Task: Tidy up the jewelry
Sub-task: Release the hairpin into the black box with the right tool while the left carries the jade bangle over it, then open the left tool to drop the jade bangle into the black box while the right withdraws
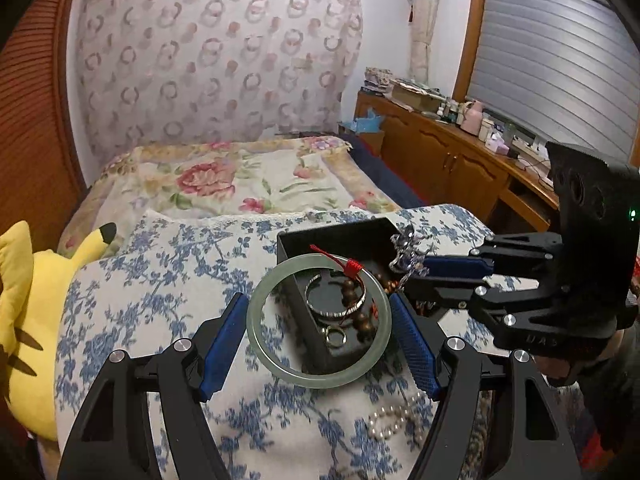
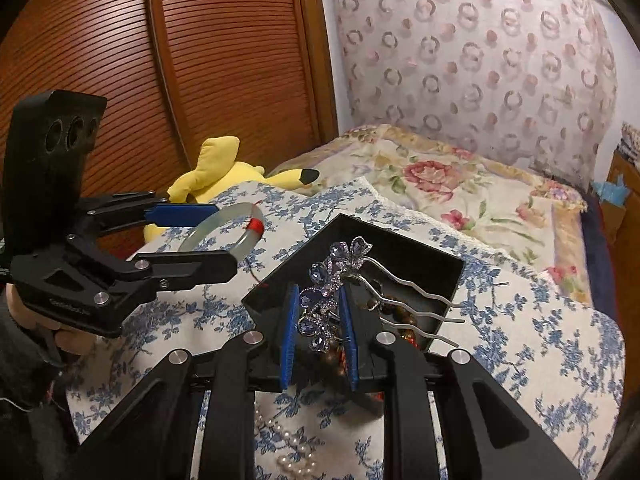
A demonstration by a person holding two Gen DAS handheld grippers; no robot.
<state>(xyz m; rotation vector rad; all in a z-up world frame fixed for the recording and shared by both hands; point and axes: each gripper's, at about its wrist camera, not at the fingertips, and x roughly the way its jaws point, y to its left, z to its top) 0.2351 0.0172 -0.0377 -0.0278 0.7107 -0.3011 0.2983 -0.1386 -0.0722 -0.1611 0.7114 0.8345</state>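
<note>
Holding a piece in each hand, I judge the sorting to be partly done. My left tool (image 1: 318, 330) is clamped across the pale green jade bangle (image 1: 318, 376), its blue pads pressing the ring's outer edge on both sides, and the bangle hangs just above the near corner of the black box (image 1: 340, 236). My right tool (image 2: 318, 338) is clenched on the jewelled head of a purple-stoned hairpin (image 2: 320, 300), whose wavy silver prongs reach out over the box. Inside the box I can already see a silver bangle (image 1: 352, 310), a small gold ring (image 1: 335, 336) and a strand of brown wooden beads (image 1: 360, 312), so those look put away. Left to do: the bangle and the hairpin have yet to go in, and a pearl strand (image 1: 394, 420) lies loose on the blue-flowered bedcover (image 1: 160, 320) just beside the box, untouched. A yellow plush toy (image 1: 24, 312) sits at the cover's edge.
</note>
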